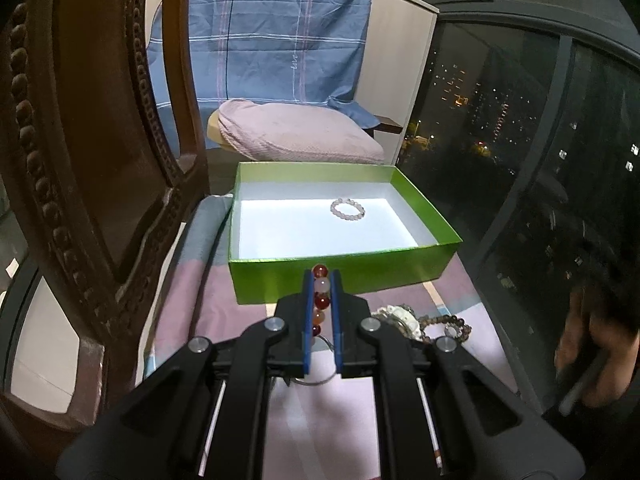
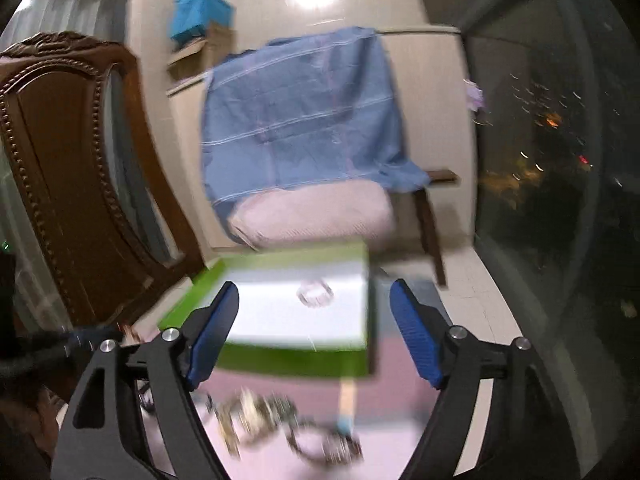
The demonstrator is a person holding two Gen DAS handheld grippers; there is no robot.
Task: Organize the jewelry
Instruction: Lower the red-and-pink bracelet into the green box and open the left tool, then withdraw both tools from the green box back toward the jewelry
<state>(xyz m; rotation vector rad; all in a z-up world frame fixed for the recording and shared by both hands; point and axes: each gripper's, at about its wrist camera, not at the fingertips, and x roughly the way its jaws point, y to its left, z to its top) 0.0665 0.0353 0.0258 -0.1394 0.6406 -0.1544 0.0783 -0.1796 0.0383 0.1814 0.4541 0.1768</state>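
Observation:
My left gripper (image 1: 322,276) is shut on a bracelet of red, orange and pale beads (image 1: 322,301), held just in front of the near wall of a green box (image 1: 344,276). A pale bead bracelet (image 1: 347,209) lies on the box's white floor. More jewelry (image 1: 420,322) sits in a pile on the pink cloth right of my left fingers. In the blurred right wrist view my right gripper (image 2: 314,300) stands open above the green box (image 2: 292,362), nothing between its blue pads. The pale bracelet (image 2: 315,294) shows inside, and the jewelry pile (image 2: 276,424) lies below the fingers.
A carved wooden chair back (image 1: 92,152) rises close on the left. A pink pillow (image 1: 296,132) and a blue sheet (image 1: 272,40) lie behind the box. Dark window glass (image 1: 540,160) runs along the right, where a hand (image 1: 596,356) shows at the edge.

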